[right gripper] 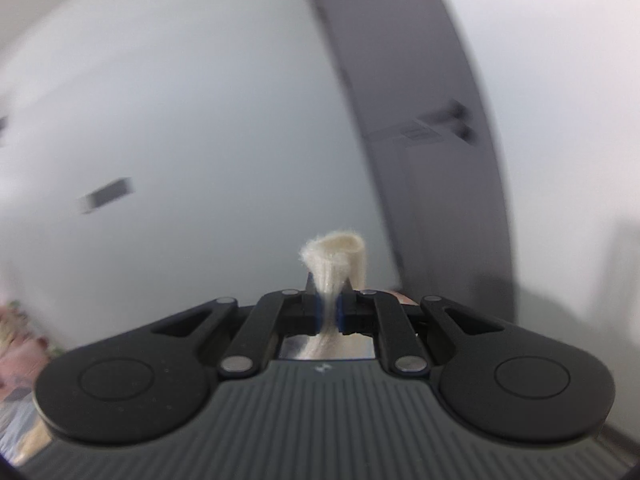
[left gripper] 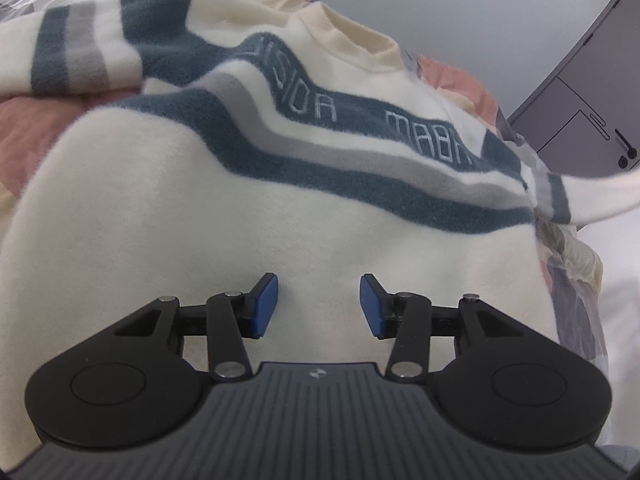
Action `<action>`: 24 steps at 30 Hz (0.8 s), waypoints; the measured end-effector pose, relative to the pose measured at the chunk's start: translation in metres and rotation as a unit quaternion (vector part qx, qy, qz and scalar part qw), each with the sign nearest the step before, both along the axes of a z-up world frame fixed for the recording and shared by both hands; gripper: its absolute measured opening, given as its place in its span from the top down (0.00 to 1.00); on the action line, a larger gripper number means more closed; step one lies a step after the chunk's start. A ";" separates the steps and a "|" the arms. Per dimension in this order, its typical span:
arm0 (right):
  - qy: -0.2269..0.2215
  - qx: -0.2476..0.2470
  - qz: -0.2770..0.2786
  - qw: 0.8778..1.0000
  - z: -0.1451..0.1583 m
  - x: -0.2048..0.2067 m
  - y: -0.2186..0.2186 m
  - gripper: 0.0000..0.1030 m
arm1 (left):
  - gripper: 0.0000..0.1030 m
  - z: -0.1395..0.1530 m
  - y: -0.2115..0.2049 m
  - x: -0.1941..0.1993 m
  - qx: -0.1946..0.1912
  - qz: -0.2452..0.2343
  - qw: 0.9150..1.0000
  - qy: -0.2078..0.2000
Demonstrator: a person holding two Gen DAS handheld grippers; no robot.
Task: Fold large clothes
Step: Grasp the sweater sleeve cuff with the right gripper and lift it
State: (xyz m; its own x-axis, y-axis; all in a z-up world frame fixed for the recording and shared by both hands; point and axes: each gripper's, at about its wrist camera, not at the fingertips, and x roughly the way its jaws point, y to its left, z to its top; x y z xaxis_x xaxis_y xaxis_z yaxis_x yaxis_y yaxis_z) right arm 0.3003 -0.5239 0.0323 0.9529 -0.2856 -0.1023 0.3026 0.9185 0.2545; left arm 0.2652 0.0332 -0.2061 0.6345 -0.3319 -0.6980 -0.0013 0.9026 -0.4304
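Sweater (left gripper: 248,208) spread flat on bed (left gripper: 36,128), collar far, one sleeve folded across far left. Right gripper (right gripper: 329,312) clenched on cream cuff (right gripper: 334,258), raised toward wall and grey door (right gripper: 420,160). Left gripper (left gripper: 318,306) released, hovering over near hem, nothing pinched. Risk: cuff slipping from thin pinch, or body dragged askew, unpinned. Nothing blocking; quilt rumpled at right.

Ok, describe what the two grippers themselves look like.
Both look alike. The left gripper and right gripper each have a dark grey ribbed body with a small round emblem, two black rounded lobes bearing embossed circles, and black link arms joined by silver pins. The fingers carry blue pads. No cables or sleeves show.
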 end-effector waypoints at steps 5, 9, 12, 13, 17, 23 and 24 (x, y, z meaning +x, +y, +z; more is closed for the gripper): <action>-0.016 -0.085 0.122 0.989 0.046 -0.004 0.112 0.90 | 0.50 0.003 0.012 -0.002 0.021 0.020 0.999 -0.018; -0.035 -0.115 0.216 0.969 0.056 -0.017 0.192 0.90 | 0.50 0.008 0.027 -0.003 0.010 0.048 0.998 -0.026; -0.034 -0.130 0.268 0.954 0.053 -0.026 0.246 0.90 | 0.50 0.013 0.042 -0.008 0.001 0.076 0.997 -0.034; -0.030 -0.132 0.283 0.950 0.050 -0.029 0.265 0.90 | 0.50 0.014 0.047 -0.010 -0.005 0.084 0.996 -0.035; -0.002 -0.110 0.342 0.933 0.019 -0.024 0.319 0.90 | 0.50 0.012 0.063 -0.017 -0.016 0.106 0.994 -0.024; 0.063 -0.057 0.383 0.920 -0.056 -0.041 0.396 0.90 | 0.50 0.017 0.092 -0.028 -0.049 0.159 0.986 -0.031; 0.081 -0.052 0.387 0.917 -0.071 -0.045 0.408 0.90 | 0.50 0.018 0.097 -0.030 -0.058 0.167 0.984 -0.031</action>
